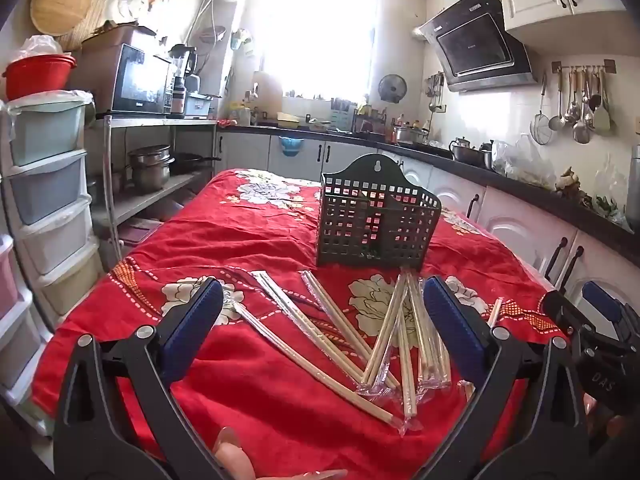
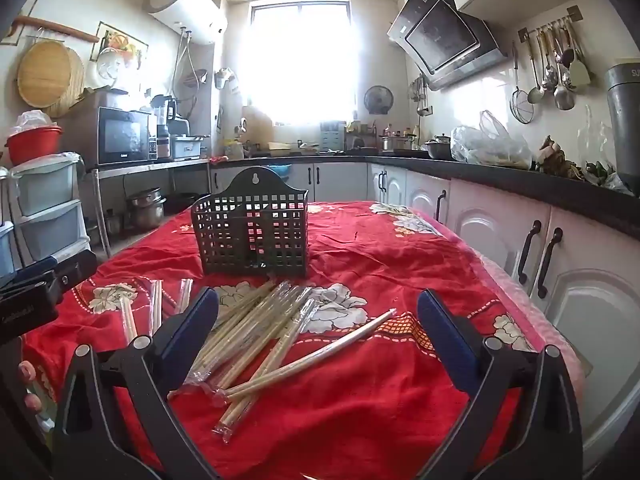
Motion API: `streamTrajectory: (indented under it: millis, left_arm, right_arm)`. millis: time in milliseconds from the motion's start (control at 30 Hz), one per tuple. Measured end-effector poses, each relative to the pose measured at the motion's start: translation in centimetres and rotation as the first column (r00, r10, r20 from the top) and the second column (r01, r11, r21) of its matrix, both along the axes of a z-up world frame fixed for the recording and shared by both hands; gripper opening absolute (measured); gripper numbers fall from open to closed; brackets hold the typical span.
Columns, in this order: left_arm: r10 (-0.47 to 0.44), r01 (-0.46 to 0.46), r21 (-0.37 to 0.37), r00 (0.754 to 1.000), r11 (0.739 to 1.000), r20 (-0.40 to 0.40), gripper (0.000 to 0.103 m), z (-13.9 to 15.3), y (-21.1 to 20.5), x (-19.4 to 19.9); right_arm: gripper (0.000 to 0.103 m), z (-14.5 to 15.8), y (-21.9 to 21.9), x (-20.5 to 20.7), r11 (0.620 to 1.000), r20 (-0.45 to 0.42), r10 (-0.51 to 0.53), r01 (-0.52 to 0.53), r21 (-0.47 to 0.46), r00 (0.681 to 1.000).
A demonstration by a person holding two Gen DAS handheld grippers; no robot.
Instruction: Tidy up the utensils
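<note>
A red floral tablecloth (image 1: 248,360) covers the table beneath both pairs of tongs and stretches away ahead of them. Beyond the fingertips of each pair, upright on the cloth, stands the dark green perforated plastic utensil basket (image 1: 378,226), its arched back panel with a hanging hole on the far side; from the right wrist view it sits ahead and slightly left (image 2: 252,228). Between the basket and the tongs lie the pale wooden chopsticks in clear plastic sleeves (image 1: 384,336), scattered and crossing one another on the cloth, none of them in the basket. In the right wrist view the main heap (image 2: 256,332) lies between the spread fingers and just ahead of them, with a few more sleeves off beyond the left finger. The left gripper (image 1: 323,300) has its blue-padded fingers spread wide and grips nothing. The right gripper (image 2: 318,312) is likewise spread fully apart, empty, hovering over the chopsticks without touching them.
</note>
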State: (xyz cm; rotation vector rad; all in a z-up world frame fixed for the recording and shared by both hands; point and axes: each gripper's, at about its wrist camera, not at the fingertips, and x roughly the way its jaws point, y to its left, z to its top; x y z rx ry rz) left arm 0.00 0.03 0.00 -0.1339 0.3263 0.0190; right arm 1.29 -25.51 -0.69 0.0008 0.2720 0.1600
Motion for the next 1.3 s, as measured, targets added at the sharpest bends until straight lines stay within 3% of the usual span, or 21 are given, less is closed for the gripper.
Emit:
streamTrajectory:
  millis: [1300]
  left_arm:
    - [-0.004, 0.004, -0.002, 1.000, 1.000, 0.005, 0.093, 0.12, 0.13, 0.00]
  right_arm:
    - [0.097, 0.23, 0.12, -0.25, 1.000, 0.005, 0.007, -0.008, 0.012, 1.000]
